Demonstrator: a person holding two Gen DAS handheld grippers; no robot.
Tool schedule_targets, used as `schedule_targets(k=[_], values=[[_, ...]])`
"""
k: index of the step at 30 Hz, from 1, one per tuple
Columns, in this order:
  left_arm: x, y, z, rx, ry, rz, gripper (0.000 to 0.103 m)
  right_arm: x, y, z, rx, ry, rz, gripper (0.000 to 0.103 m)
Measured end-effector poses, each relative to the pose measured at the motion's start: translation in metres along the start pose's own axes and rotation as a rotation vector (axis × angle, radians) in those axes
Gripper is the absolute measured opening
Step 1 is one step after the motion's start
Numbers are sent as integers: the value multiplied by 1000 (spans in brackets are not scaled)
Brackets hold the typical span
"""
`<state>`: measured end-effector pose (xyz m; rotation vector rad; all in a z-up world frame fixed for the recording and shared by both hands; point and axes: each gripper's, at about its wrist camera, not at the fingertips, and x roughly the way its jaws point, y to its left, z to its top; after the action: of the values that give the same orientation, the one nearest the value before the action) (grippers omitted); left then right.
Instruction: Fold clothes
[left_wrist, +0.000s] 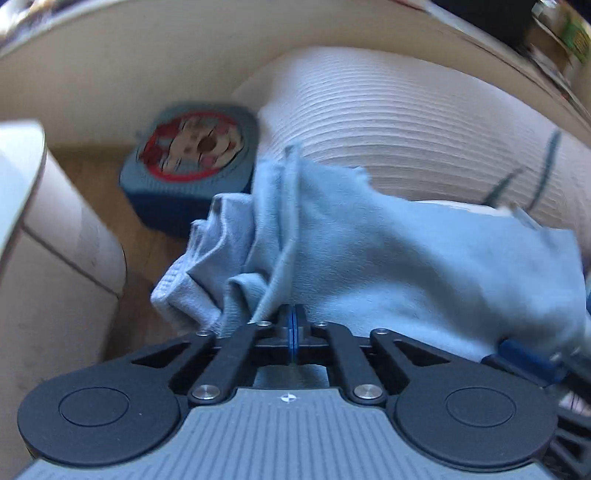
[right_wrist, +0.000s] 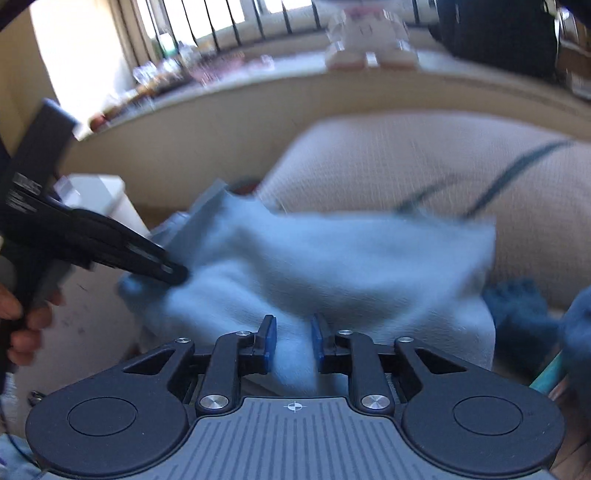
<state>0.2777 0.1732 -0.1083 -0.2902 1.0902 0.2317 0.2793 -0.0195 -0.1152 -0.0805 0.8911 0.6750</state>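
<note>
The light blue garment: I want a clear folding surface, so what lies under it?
Under the light blue garment lies a cream ribbed cloth with dark stripes, spreading out behind it. Whatever sits directly beneath the garment's middle is covered, and so cannot be seen.

Motion blur smears the pale blue knit garment (right_wrist: 332, 266) in the right wrist view, so its folds cannot be read. The small items along the far cream window ledge (right_wrist: 258, 96) are too blurred to identify. A dark blue fuzzy cloth (right_wrist: 524, 314) is cut off at the right edge.
</note>
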Motion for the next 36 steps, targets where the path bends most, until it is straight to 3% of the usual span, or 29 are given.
schedule_targets(k=[4,7,11,13,24,29,34,36], values=[[-7,4,-2,-3,-3,-9,3,4,-8,-3,41,-10,6,16],[-22,1,-1,-16,4,-12,5,-21,-8,3,29,-42,8,18],[-42,-11,-8,17,-12,11,36,-45,-13,9,7,-82,-60,21],[-46,-18,-13,45,-23,7,40,-45,-18,10,7,-81,-91,21],[-6,-20,-16,85,13,8,47,0,-24,0,-16,2,-175,19],[-30,-21,-24,70,-9,9,47,-31,-21,-1,16,-49,-138,22],[-47,-35,-38,111,-19,-30,60,-58,-23,-13,11,-55,-187,23],[-36,-41,-40,132,1,0,63,-56,-30,-18,32,-36,-195,23]])
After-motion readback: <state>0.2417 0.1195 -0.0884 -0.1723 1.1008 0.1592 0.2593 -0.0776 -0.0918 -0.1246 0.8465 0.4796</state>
